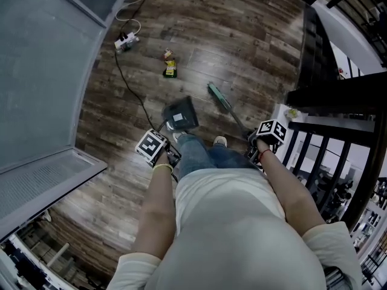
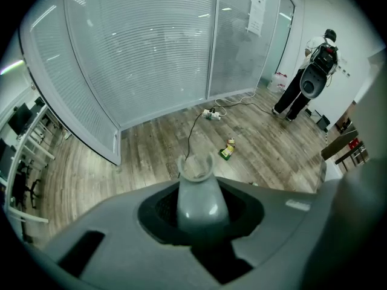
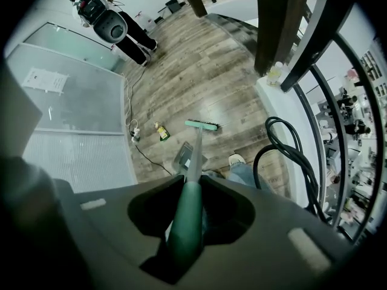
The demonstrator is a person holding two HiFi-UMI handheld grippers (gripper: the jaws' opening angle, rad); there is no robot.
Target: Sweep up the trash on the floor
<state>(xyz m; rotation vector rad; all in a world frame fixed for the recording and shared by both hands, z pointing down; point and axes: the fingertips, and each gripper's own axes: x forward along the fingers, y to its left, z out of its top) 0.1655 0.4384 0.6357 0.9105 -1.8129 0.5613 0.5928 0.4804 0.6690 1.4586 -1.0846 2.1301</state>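
Note:
The trash [image 1: 170, 67], a yellow-green wrapper with a smaller scrap beside it, lies on the dark wood floor ahead of me; it also shows as trash [image 2: 228, 151] and trash [image 3: 161, 132]. My left gripper [image 1: 162, 154] is shut on the grey dustpan handle [image 2: 198, 195], and the dustpan [image 1: 180, 115] rests on the floor short of the trash. My right gripper [image 1: 261, 142] is shut on the green broom handle [image 3: 186, 219]. The broom head [image 1: 219, 96] sits on the floor to the right of the dustpan, about as far from the trash.
A white power strip [image 1: 126, 41] with a black cord lies left of the trash. A glass partition [image 1: 42, 71] runs along the left. Dark railing [image 1: 338, 101] and a coiled black hose [image 3: 284, 156] stand at my right. Another person [image 2: 305, 77] stands far off.

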